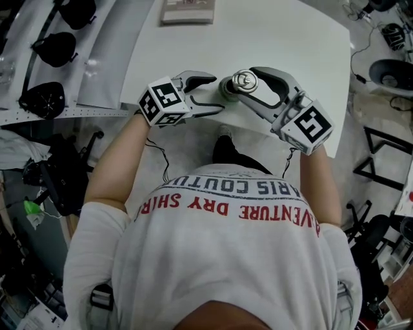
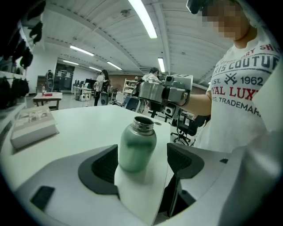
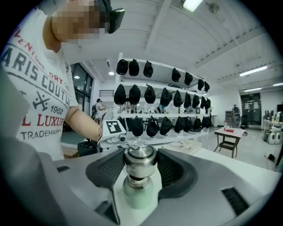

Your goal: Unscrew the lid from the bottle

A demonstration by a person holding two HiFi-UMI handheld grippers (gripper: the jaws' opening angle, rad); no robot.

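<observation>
We find the bottle (image 2: 137, 148), green with a bare metal neck, upright on the white table (image 1: 277, 38), close to the table edge nearest the person; its mouth is open and uncovered in the left gripper view.

The left gripper (image 2: 142, 161) has its jaws apart with the bottle between them; the pad on the left of that view lies against or just beside the bottle's body; the opposite pad stands clear of it with a visible gap; we record no grip.

The right gripper (image 1: 245, 84) is clamped on the lid (image 3: 139, 160), a silver cap with a clear knob on top; both pads press its sides; the lid sits directly above the bottle's neck; the right gripper view shows the neck's threads exposed below it; we judge the lid separated from the bottle; how far above cannot be told.

A flat box (image 1: 187, 11) lies well beyond the bottle, at the far edge of the table; a rack of black caps (image 3: 150, 95) stands behind the bottle in the right gripper view; a small side table (image 3: 230, 134) stands farther off, to the right in that view; people stand well behind the bottle in the left gripper view, too small to detail.
</observation>
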